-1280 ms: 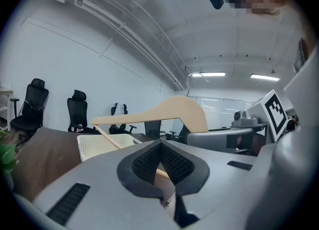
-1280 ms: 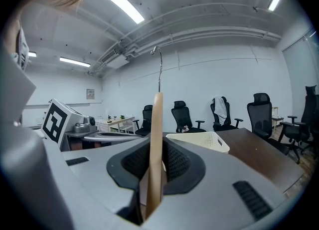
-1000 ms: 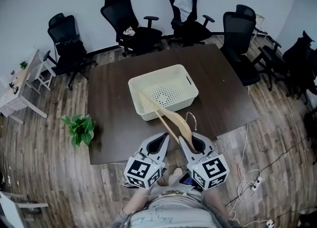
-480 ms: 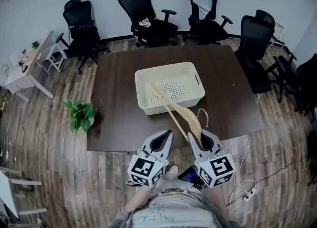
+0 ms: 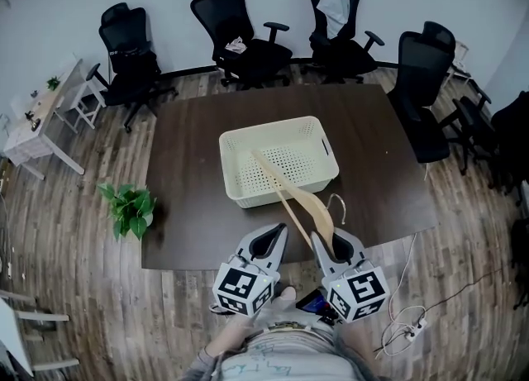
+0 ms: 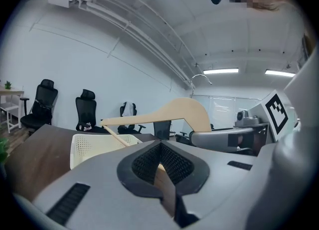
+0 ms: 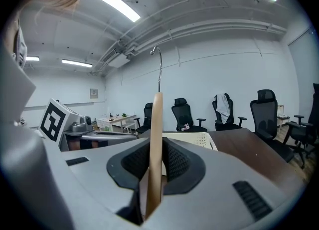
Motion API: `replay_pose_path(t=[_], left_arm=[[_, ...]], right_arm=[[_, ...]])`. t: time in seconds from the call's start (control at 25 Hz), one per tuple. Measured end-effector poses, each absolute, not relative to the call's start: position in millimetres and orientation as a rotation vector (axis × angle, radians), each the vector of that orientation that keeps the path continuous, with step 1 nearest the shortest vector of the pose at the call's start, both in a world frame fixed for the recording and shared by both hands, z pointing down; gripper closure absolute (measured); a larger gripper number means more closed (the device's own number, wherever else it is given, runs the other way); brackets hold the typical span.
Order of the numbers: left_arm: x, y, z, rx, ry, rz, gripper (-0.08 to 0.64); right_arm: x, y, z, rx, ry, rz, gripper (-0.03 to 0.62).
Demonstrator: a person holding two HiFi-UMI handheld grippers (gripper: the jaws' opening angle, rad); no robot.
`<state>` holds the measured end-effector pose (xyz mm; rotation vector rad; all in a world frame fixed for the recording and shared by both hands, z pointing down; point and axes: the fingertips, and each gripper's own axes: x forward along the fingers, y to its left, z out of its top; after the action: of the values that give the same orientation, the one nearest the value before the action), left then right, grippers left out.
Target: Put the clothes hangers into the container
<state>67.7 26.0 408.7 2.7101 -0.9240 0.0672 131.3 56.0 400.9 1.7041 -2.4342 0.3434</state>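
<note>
- Head view: my right claw (image 5: pixel 319 237) pinches the wooden hanger (image 5: pixel 299 200) at the tabletop's (image 5: pixel 190 173) near edge. Its far tip is past the near rim of the basket (image 5: pixel 277 123).
- Left gripper view: my left claw (image 6: pixel 159 146) is pressed together, with the hanger (image 6: pixel 174 112) above it.
- Right gripper view: the hanger (image 7: pixel 156 124) stands edge-on between my pads.

The hanger (image 5: pixel 312 206) is smooth pale wood with a thin metal hook (image 7: pixel 159 72). The basket (image 5: pixel 256 197) on the dark matt table (image 5: pixel 186 189) is cream plastic.

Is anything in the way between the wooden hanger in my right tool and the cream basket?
Nothing visible. The light wooden clothes hanger, clamped in the right tool, reaches over the near rim of the cream perforated plastic basket; only bare dark table lies beneath.
</note>
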Motion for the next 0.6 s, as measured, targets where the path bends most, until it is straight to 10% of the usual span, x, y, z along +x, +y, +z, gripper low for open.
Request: replay_pose_path(t=[0.6], left_arm=[[68,-53,399,2.757,-0.761,0.044,0.549]], right_arm=[[110,-18,399,1.737,-2.345,0.335,0.533]])
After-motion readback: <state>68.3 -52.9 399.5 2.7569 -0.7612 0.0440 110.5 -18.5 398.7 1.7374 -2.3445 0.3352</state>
